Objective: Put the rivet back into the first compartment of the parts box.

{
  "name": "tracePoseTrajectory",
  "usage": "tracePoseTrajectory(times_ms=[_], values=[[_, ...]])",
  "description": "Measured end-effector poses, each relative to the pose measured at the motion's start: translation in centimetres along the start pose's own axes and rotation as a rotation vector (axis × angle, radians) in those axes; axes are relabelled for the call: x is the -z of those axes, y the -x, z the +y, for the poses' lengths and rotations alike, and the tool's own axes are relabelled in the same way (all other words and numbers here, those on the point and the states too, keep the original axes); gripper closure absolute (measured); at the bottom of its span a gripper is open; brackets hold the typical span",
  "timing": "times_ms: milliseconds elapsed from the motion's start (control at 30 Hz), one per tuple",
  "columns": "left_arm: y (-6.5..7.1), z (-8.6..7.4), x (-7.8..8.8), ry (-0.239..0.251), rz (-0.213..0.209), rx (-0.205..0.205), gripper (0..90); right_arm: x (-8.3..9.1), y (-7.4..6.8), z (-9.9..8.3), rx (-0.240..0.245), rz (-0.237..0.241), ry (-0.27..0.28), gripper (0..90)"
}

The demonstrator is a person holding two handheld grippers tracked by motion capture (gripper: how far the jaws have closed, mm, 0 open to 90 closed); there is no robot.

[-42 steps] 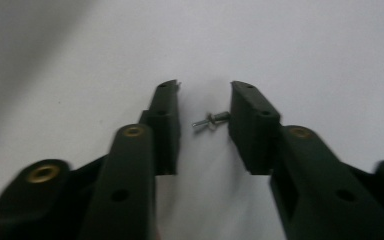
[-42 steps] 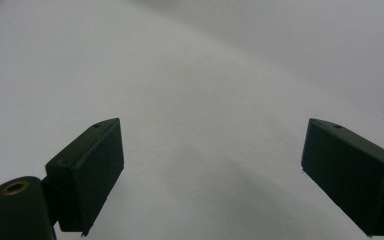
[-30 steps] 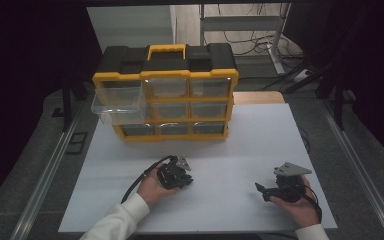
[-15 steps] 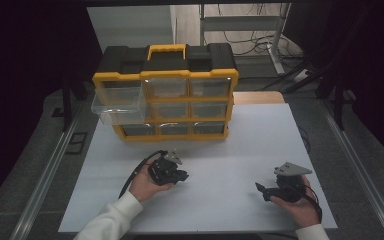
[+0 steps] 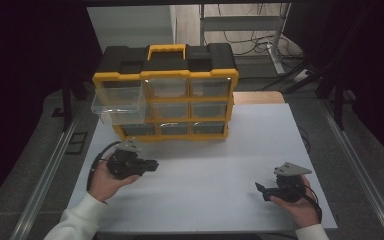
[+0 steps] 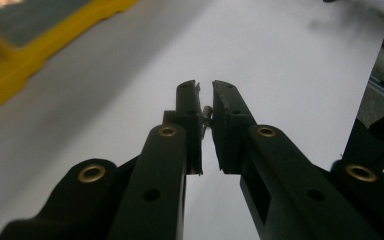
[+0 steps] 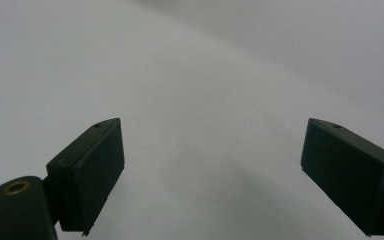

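Note:
A yellow and black organizer box (image 5: 180, 52) with clear drawers stands at the back of the white table (image 5: 240, 150). Its top left drawer (image 5: 117, 104) is pulled out. My left gripper (image 5: 152, 165) hovers in front of the box, below that drawer, pointing right. In the left gripper view its jaws (image 6: 206, 89) are nearly together, shut on a small metal part (image 6: 207, 111) pinched between the pads. My right gripper (image 5: 259, 188) rests low at the front right, pointing left. In its own view it (image 7: 210, 170) stands open over bare white table, with nothing between its fingers.
The box's yellow base edge (image 6: 35, 55) runs across the upper left of the left gripper view. Metal rails (image 5: 55, 165) flank the table on both sides. A wooden board (image 5: 260, 97) lies behind the box at the right. Cables and a desk frame (image 5: 245, 30) stand at the back.
My left hand has carried its gripper leftward and upward, closer to the box's pulled-out drawer. The right hand has stayed where it was.

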State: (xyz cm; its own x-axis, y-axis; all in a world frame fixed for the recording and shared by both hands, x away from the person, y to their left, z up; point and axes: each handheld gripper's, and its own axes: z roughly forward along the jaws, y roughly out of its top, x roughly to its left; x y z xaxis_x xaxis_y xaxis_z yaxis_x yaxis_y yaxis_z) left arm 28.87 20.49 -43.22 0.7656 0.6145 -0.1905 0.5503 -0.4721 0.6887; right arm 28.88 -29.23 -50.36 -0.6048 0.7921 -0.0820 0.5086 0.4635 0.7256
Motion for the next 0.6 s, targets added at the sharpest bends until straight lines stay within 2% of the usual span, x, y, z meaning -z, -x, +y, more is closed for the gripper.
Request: tracePoseTrajectory(times_ms=[100, 233, 367, 600], values=[[-0.8, -0.6, 1.7, 0.023, 0.011, 0.036, 83.4, 0.0, 0.0, 0.0, -0.001, 0.000, -0.002, 10.7], [-1.5, -1.4, 3.6, 0.042, 0.031, 0.062, 83.4, 0.0, 0.0, 0.0, -0.002, -0.001, -0.002, 11.0], [-2.2, -2.0, 5.3, 0.051, 0.061, 0.077, 83.4, 0.0, 0.0, 0.0, -0.003, -0.001, -0.003, 11.0], [-3.1, -2.4, 9.2, 0.103, 0.110, 0.109, 83.5, 0.0, 0.0, 0.0, -0.005, -0.002, -0.001, 11.0]])
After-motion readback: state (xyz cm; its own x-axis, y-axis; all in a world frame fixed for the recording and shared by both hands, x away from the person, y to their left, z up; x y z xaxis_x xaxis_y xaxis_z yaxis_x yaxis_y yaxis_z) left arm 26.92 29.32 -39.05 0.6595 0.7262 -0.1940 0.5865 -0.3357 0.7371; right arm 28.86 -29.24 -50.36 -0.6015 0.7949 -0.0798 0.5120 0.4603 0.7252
